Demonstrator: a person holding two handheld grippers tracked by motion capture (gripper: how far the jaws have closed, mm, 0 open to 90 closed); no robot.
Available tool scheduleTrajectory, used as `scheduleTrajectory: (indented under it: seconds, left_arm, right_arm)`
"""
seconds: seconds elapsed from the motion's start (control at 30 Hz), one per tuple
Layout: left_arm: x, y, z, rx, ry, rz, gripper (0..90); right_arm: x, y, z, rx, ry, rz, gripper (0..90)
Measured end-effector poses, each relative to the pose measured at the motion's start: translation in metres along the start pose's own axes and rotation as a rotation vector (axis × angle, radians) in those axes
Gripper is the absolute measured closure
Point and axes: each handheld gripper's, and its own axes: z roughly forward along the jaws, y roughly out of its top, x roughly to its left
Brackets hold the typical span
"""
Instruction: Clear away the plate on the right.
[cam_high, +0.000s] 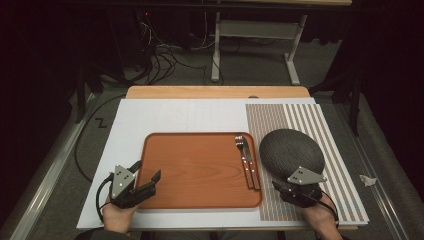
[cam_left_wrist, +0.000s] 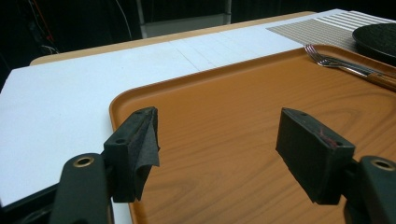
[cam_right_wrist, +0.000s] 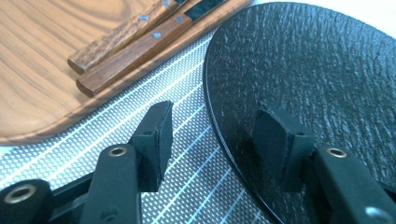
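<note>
Jaws on your right gripper (cam_right_wrist: 210, 144) stand spread and hold nothing, straddling the near rim of the black plate (cam_high: 292, 150), one jaw over the plate and the other over the striped mat (cam_right_wrist: 187, 177) between plate and tray (cam_high: 200, 170). Your left gripper (cam_left_wrist: 217, 144) is likewise released over the tray's near left corner, with bare wood ahead of it. A fork (cam_high: 241, 146) and knife lie along the tray's right edge, just beside the plate.

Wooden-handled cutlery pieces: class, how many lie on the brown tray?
2: a wooden-handled fork and a second wooden-handled piece, likely a knife, lie side by side along the right edge of the brown wood-grain tray.
</note>
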Motion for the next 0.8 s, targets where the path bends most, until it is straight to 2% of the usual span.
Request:
scheduleTrajectory:
  seconds: [0.27, 0.67, 0.8]
  left_arm:
    - [-0.001, 0.0, 0.0, 0.001, -0.002, 0.004, 29.6]
    - [-0.001, 0.0, 0.0, 0.003, -0.001, 0.005, 29.7]
    - [-0.001, 0.0, 0.0, 0.002, -0.002, 0.007, 29.7]
  right_arm:
    - [0.001, 0.001, 0.002, 0.018, -0.029, -0.023, 49.4]
    - [0.008, 0.004, 0.006, 0.066, -0.101, -0.114, 49.7]
    - [0.01, 0.004, 0.007, 0.067, -0.12, -0.152, 53.7]
